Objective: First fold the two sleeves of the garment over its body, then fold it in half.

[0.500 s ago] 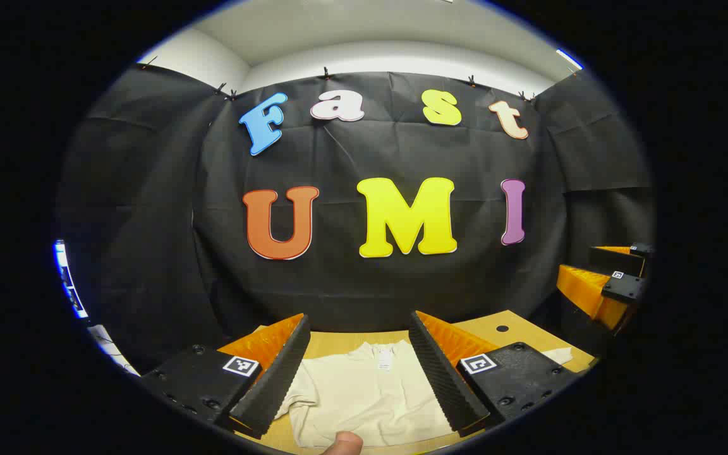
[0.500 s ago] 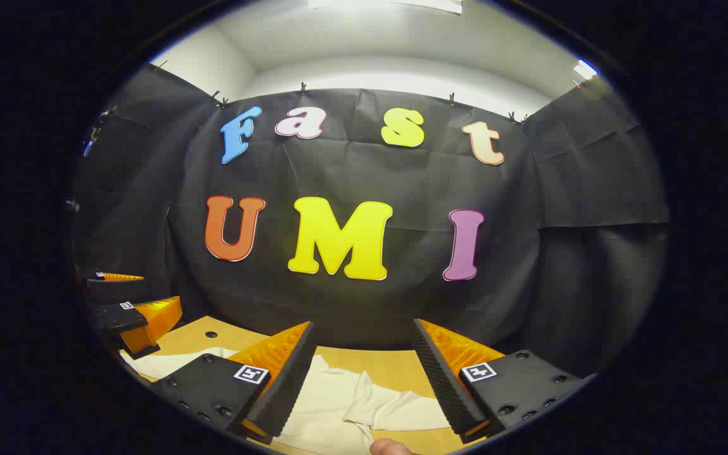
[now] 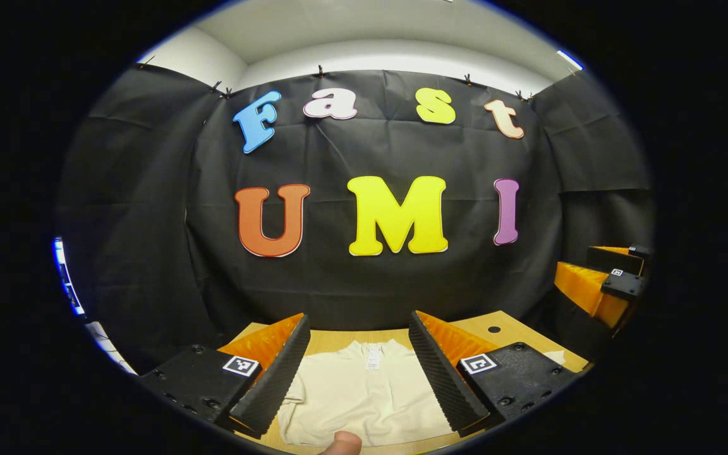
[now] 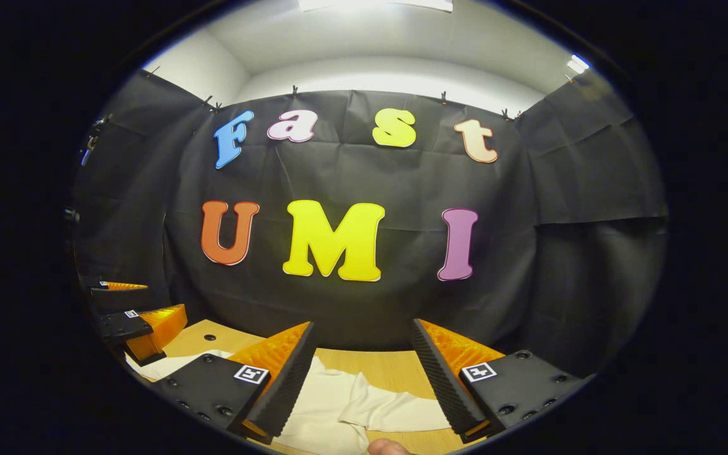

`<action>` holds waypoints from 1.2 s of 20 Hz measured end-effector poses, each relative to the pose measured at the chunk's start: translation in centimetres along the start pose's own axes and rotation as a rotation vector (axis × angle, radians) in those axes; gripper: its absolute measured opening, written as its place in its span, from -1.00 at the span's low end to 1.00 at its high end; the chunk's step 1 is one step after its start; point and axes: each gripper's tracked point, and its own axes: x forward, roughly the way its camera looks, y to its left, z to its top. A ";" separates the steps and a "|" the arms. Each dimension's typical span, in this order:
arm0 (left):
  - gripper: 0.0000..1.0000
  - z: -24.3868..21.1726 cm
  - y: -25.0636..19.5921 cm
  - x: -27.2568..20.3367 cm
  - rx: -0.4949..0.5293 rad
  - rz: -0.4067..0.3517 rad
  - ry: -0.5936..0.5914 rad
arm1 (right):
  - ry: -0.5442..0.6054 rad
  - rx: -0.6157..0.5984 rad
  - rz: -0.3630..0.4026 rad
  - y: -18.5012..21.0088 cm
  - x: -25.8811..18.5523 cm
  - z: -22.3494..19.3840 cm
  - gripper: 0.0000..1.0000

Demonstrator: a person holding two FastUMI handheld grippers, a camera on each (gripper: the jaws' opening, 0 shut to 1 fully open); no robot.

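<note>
While you hold both grippers raised and level over the bench [image 3: 339, 341], a cream garment [image 3: 364, 395] lies spread on the wood below them. In the left gripper view your left gripper [image 3: 359, 373] has its fingers wide apart, gripping nothing, with the garment's body and neck label between them. In the right gripper view your right gripper [image 4: 361, 379] is likewise spread and empty, above a sleeve [image 4: 395, 411] that lies out to the side of the body. The far sleeve is too hidden to judge. I judge the cloth light, soft and limp, likely to sag and wrinkle when lifted. A good hold looks like the sleeve's outer cuff edge, pinched through both layers.
</note>
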 end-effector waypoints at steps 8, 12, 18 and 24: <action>0.99 -0.1 -1.1 0.2 0.011 0.001 0.005 | 0.005 -0.010 0.000 -1.4 0.4 -0.3 0.87; 0.99 0.0 -2.1 0.5 0.021 0.002 -0.001 | 0.014 0.005 -0.053 -5.1 1.8 -1.1 0.89; 0.99 -0.2 -4.1 0.5 0.037 0.030 0.005 | 0.084 -0.001 -0.237 -15.3 4.6 -6.6 0.89; 0.99 -0.4 -6.3 0.2 0.052 0.094 0.017 | 0.217 0.012 -0.362 -25.1 6.3 -15.2 0.89</action>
